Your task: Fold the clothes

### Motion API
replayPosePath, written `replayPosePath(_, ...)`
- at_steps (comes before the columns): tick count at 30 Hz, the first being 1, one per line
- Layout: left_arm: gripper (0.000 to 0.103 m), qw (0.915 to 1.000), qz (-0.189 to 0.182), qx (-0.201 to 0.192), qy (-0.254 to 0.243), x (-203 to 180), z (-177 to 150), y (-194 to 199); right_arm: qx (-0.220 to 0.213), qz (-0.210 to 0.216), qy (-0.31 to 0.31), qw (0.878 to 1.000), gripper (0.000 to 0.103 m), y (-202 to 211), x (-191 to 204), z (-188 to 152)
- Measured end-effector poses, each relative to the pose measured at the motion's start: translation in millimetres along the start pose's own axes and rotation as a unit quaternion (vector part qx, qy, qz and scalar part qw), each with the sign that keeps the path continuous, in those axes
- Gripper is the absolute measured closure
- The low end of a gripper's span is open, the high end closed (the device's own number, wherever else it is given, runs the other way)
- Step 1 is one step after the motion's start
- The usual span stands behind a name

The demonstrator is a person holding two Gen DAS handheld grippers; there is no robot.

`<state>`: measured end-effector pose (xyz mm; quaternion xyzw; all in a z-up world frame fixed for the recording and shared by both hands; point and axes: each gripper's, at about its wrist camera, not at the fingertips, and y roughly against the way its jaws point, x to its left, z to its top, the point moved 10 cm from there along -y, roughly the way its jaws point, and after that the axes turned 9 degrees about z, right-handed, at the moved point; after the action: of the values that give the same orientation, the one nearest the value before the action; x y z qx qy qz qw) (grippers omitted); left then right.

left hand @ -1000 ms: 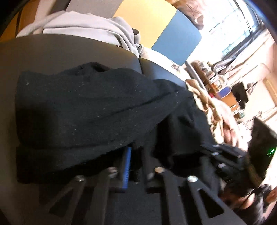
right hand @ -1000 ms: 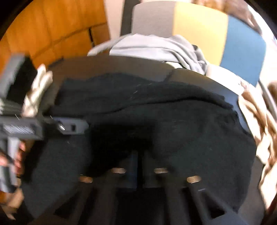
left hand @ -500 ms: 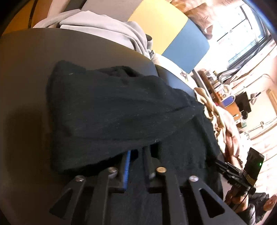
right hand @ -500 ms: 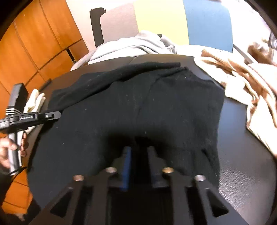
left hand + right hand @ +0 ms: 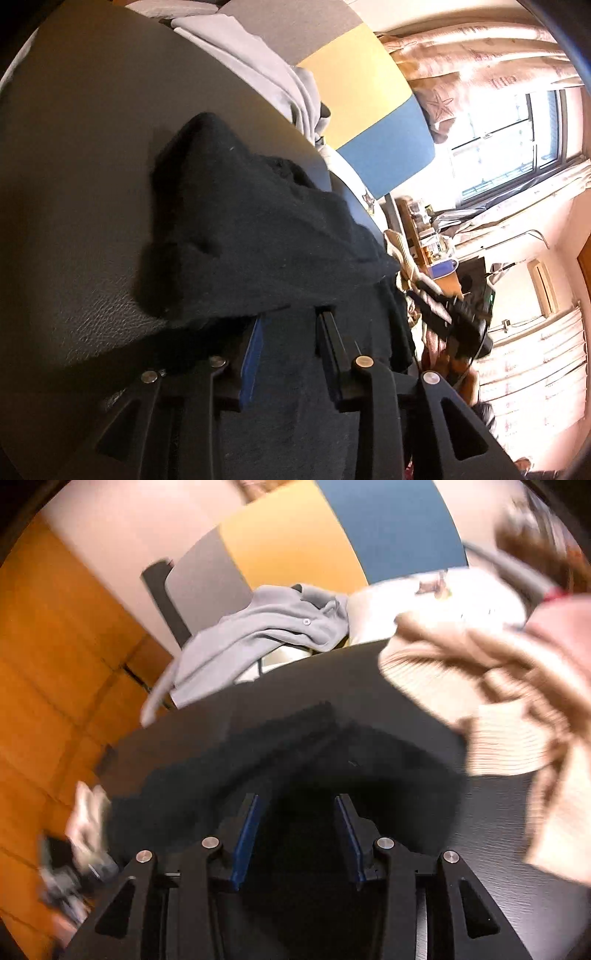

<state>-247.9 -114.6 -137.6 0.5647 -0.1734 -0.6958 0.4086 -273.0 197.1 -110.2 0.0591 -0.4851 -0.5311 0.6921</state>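
1. Orange wooden cabinet panels [image 5: 55,672] fill the left of my right wrist view, and a dark leather-textured table [image 5: 74,184] carries the work.
2. On my left wrist view the black garment [image 5: 251,236] lies bunched in a thick fold on the table, its near edge draped over the tips of my left gripper [image 5: 291,325]. The fabric looks matte and fuzzy, with small lint specks.
3. My left gripper's jaws stand moderately apart with black cloth lying between and under them; they are not pinched onto anything.
4. Left of the garment the tabletop is bare out to its curved rim, so I have free room there.
5. Behind the table edge a grey garment [image 5: 258,70] lies heaped in front of a chair back [image 5: 369,110] in grey, yellow and blue panels.
6. To the right, my right gripper [image 5: 299,805] sits spread wide over the black garment, gripping nothing.
7. A cream ribbed knit [image 5: 498,701] lies on the table's right side, just beside the black garment's right edge, crowding that side. This view is motion-blurred, so I cannot tell whether the two touch.
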Motion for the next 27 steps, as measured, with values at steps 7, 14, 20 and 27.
replayPosePath(7,0.073,1.0000,-0.007,0.003,0.001,14,-6,12,-0.008,0.102,-0.182,0.978,0.059,-40,-7,15)
replayPosePath(14,0.073,0.9997,-0.022,-0.006,-0.009,10,-10,22,-0.020,0.088,-0.197,0.976,0.098,-50,0,16)
replayPosePath(20,0.067,0.9979,-0.064,-0.010,-0.002,-11,-9,14,-0.022,0.045,-0.135,0.990,0.098,-44,22,31)
replayPosePath(27,0.063,0.9973,-0.049,-0.030,-0.045,-33,2,-2,-0.065,0.107,-0.060,0.990,0.098,10,103,80)
